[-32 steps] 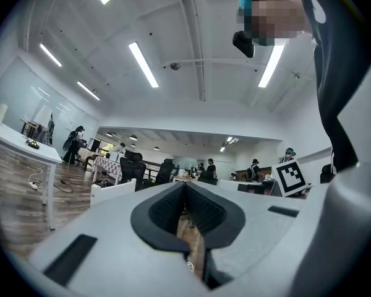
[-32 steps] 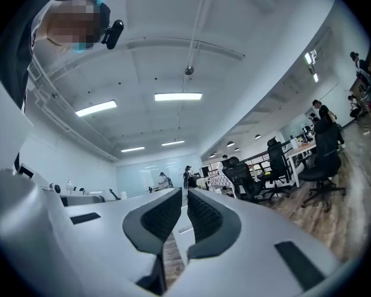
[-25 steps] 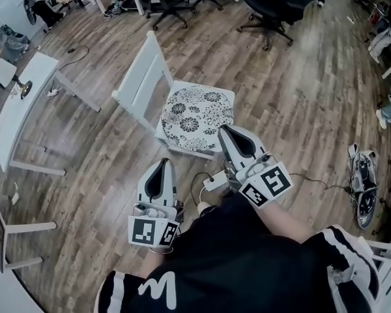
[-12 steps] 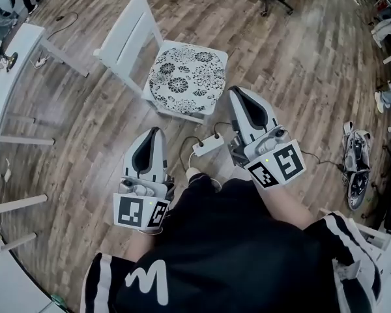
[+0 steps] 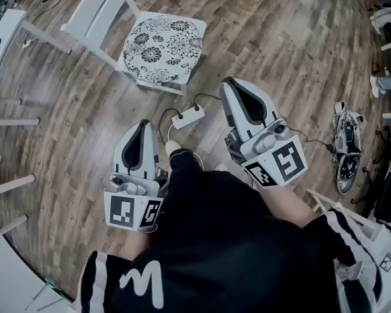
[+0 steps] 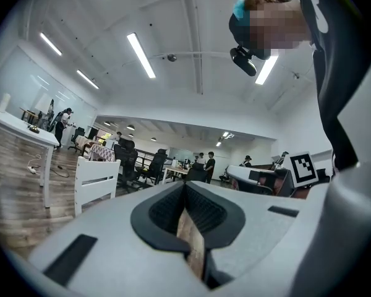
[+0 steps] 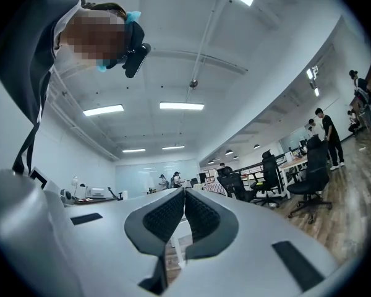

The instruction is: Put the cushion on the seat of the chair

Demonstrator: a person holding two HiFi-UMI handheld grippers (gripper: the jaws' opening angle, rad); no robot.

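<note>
Down on the wood-plank floor (image 5: 293, 57), the white chair (image 5: 94, 8) stands at the upper left, and the black-and-white flowered cushion (image 5: 159, 43) lies flat on its seat, covering it edge to edge. Both tools are held low and well apart from it. The left gripper (image 5: 142, 126) is clenched, pads pressed together at the tips with nothing between them. The right gripper (image 5: 233, 87) is clenched the same way, and empty. Between the two, on the floor, sits a white power strip (image 5: 188, 117) with its cable looping away. Off to the right there's a pair of shoes (image 5: 344, 150). Around us is an open office with strip lights (image 6: 141, 54) on a white ceiling, a white bench (image 6: 25, 132) at the left, black office chairs (image 7: 312, 172) and people (image 7: 326, 135) standing far back.
</note>
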